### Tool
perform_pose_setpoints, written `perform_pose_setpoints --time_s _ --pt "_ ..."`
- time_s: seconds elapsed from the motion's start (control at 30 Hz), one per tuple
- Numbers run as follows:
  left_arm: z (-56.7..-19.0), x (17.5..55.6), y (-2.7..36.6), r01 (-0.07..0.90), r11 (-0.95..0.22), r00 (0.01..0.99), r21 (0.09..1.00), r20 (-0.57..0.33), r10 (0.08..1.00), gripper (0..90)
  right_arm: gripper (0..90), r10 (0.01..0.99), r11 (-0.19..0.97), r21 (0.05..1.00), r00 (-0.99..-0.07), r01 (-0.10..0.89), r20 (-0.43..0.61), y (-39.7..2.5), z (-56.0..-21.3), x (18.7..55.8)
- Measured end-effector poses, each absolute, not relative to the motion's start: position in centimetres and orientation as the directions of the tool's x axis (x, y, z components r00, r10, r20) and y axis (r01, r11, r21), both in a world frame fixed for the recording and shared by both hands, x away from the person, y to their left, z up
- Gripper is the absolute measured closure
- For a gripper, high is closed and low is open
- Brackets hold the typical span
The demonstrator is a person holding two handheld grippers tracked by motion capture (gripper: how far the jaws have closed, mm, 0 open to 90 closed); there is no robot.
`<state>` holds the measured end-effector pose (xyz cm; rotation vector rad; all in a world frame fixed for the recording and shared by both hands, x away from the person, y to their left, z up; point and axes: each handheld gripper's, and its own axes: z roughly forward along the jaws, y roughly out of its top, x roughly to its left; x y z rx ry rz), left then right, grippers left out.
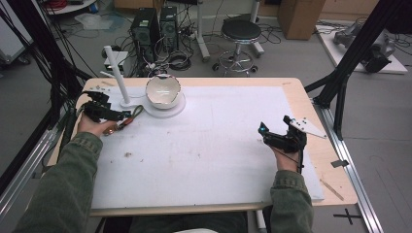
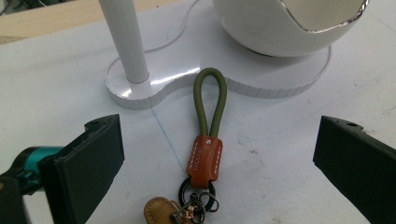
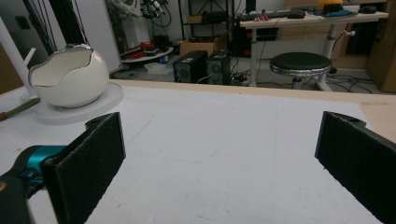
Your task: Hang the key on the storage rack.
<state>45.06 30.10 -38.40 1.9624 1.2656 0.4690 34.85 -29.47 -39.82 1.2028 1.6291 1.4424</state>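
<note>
A keychain (image 2: 208,140) lies flat on the white mat: an olive-green cord loop, a brown leather tab with white stitching, black rings and a second small leather piece. My left gripper (image 2: 222,128) is open wide, one jaw on each side of the keychain and neither touching it. From above, the left gripper (image 1: 122,116) is at the mat's far left with the keychain (image 1: 130,119) at its tips. My right gripper (image 1: 275,125) rests open at the mat's right side with nothing between its jaws (image 3: 219,126).
A white egg-shaped bowl (image 1: 163,91) with a jagged silver rim sits on a white stand base (image 1: 177,109) beside an upright white post (image 1: 116,70), just beyond the keychain. The wooden table edge (image 1: 335,160) borders the mat. A stool (image 1: 240,34) and computers stand beyond the table.
</note>
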Motion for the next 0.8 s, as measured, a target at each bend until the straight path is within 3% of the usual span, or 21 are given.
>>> perform_pose_setpoints --time_s 0.8 --pt "-41.2 46.9 30.2 0.678 -0.248 0.408 0.692 -0.074 0.910 15.7 0.6 0.924 -0.013 0.977 -0.371 0.215 0.094 -29.4 -39.8 34.8"
